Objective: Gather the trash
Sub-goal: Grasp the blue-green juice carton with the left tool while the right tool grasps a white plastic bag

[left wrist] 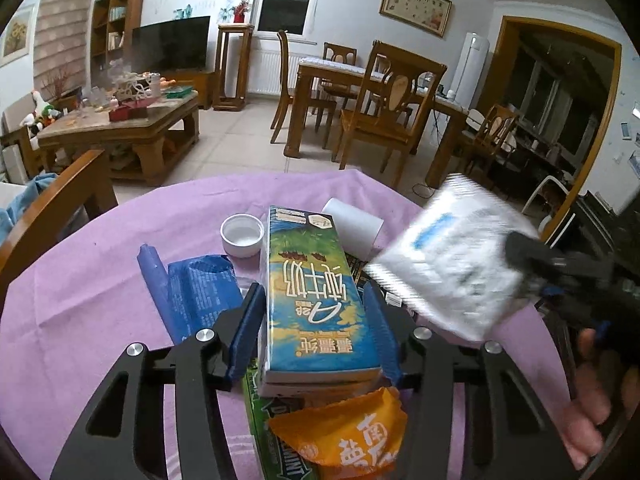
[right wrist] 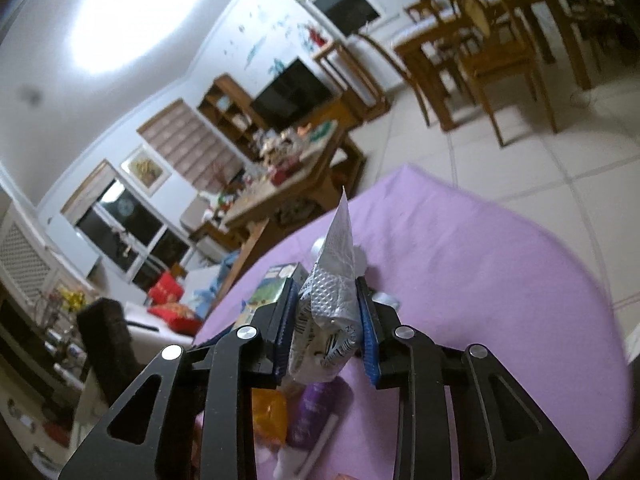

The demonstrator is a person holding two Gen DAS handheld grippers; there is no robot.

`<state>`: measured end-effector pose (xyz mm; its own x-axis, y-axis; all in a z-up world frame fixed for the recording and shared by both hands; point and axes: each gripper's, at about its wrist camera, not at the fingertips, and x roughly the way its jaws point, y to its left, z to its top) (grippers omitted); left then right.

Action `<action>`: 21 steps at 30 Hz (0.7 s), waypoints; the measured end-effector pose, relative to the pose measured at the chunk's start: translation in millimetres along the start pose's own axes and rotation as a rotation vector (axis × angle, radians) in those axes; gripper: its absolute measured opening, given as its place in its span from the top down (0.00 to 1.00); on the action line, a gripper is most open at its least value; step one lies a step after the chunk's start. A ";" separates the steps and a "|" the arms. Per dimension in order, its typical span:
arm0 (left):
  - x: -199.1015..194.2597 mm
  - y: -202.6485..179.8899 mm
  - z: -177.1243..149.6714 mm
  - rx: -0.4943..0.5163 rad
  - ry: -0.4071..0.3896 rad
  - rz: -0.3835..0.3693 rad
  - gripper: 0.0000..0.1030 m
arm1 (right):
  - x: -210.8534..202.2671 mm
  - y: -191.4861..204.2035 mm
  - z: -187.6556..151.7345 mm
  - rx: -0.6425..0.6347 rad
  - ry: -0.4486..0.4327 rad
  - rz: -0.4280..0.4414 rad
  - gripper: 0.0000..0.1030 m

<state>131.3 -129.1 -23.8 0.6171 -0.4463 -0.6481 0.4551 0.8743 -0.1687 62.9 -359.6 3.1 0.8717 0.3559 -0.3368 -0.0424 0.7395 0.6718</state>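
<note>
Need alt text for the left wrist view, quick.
The left gripper straddles a milk carton on a purple tablecloth; the right gripper holds a silver wrapper beside it.

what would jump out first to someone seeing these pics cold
First, the blue-and-green milk carton lying on the purple tablecloth, squeezed between the left gripper jaws. Next, the crumpled silver-white wrapper pinched in the right gripper, raised above the cloth to the carton's right. An orange snack packet lies nearest the left camera, and a white cap sits beyond the carton's left side.
</note>
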 end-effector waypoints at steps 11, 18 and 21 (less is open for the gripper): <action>-26.3 -24.3 -0.3 0.039 -0.111 -0.125 0.90 | -150.6 -32.4 -18.2 -0.097 -0.191 -0.089 0.72; -15.8 -37.9 1.1 0.098 -0.059 -0.100 0.82 | -218.5 -64.5 -35.4 -0.121 -0.227 -0.146 0.72; -12.1 -48.6 4.9 0.161 -0.047 -0.037 0.12 | -231.3 -77.4 -47.7 -0.108 -0.214 -0.144 0.70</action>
<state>104.9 -167.1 -4.0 0.6257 -0.4889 -0.6079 0.5725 0.8171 -0.0679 -158.7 -471.8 -2.5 0.9552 0.1223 -0.2694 0.0479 0.8348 0.5485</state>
